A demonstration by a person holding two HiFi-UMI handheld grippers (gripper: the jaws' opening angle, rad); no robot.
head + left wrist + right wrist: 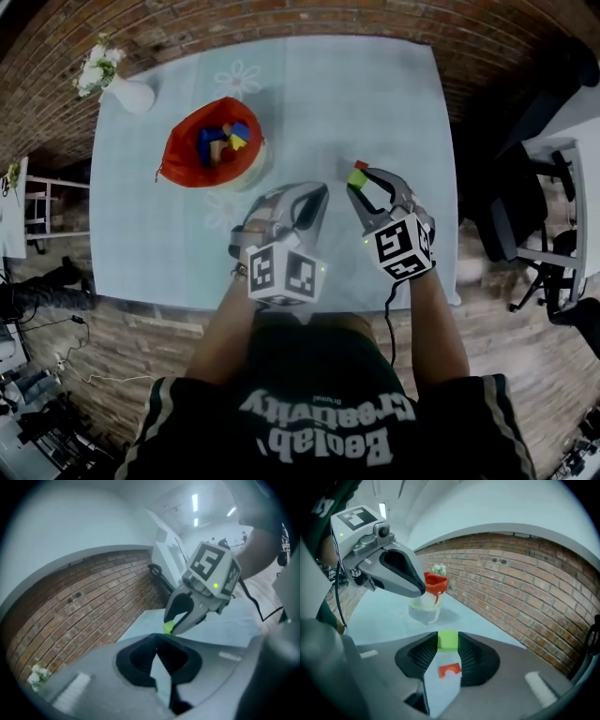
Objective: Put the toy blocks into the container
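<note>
You're clenching the right claw (362,184) on the green block (448,639), holding it above the desk (375,94). It's sitting square between the pads, no clear long axis. Left claw (155,641) is hanging closed and empty, just beside. Container (183,145) is sitting far-left, well apart, with open desk between.

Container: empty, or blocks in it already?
Not empty. The head view shows blue, yellow and red toy blocks lying inside the red-lined container.
</note>
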